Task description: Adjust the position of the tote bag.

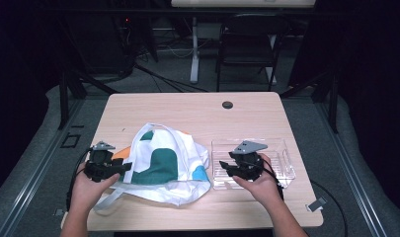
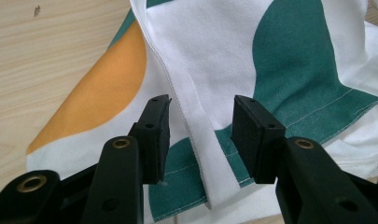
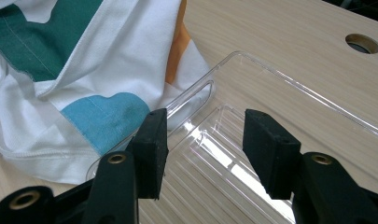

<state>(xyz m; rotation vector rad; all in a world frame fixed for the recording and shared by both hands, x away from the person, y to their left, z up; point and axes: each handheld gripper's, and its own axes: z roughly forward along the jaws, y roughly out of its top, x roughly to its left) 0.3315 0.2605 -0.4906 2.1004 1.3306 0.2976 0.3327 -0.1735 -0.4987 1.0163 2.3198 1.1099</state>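
Observation:
A white cloth tote bag (image 1: 163,163) with green, orange and blue patches lies crumpled on the table's near left half. My left gripper (image 1: 126,168) sits at its left edge, held by a hand. In the left gripper view the left gripper (image 2: 200,128) stands open, and the bag's white strap (image 2: 191,107) runs between the pads without touching them. A clear plastic tray (image 1: 286,158) lies to the right of the bag. My right gripper (image 1: 224,164) hovers over the tray's left part. In the right gripper view the right gripper (image 3: 203,140) is open above the tray's ribbed floor (image 3: 233,172), beside the bag (image 3: 116,56).
The wooden table (image 1: 187,108) has a cable hole (image 1: 227,104) near its far edge. A small metal clip (image 1: 316,204) sits at the near right corner. A dark chair (image 1: 247,44) and a table leg stand on the floor beyond.

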